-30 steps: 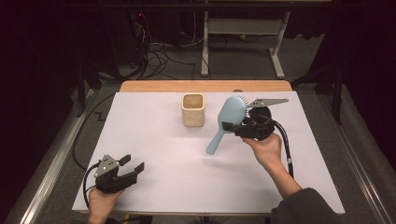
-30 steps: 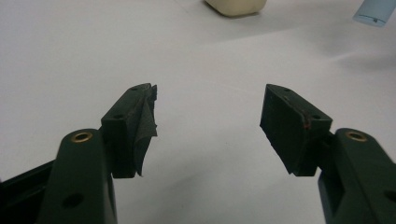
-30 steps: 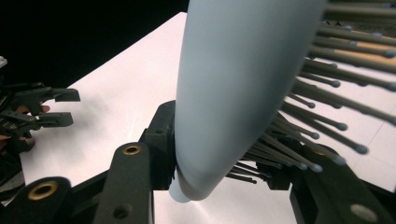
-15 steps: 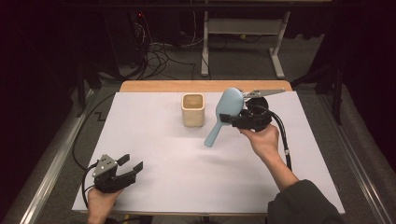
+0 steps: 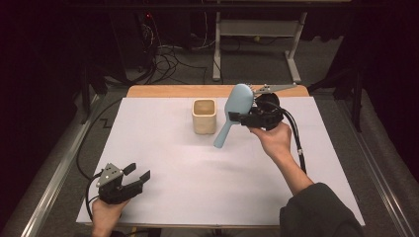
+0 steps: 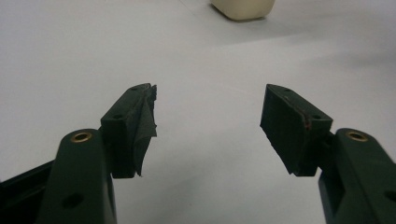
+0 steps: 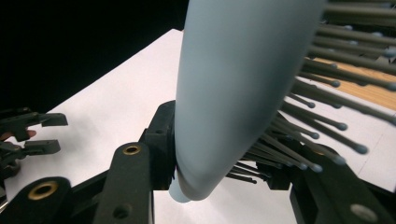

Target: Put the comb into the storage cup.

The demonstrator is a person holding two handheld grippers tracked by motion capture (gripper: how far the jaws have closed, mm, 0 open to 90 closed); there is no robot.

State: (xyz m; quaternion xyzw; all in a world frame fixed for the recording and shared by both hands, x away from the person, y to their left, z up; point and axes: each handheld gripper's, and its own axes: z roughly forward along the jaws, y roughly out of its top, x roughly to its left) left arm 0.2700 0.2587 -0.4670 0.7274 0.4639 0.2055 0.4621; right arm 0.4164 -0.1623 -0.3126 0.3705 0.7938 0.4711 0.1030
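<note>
I saw the light blue hairbrush [image 5: 232, 114] lifted above the white table [image 5: 197, 173], its long axis running from head at 1 o'clock to handle tip at 7 o'clock. The right gripper [image 5: 243, 119] was pinching it at the base of the head, with the handle hanging past the jaws toward the beige cup [image 5: 204, 116], at 9 o'clock of the claw. The left gripper [image 5: 134, 177] rested with jaws spread.

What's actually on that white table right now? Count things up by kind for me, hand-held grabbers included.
Hairbrush, light blue, clamped in the right grabber: 1
Cup, cream, open-topped: 1
Hand-held grabbers: 2, the left grabber open with nothing between its jaws, the right grabber
Total: 4
</note>
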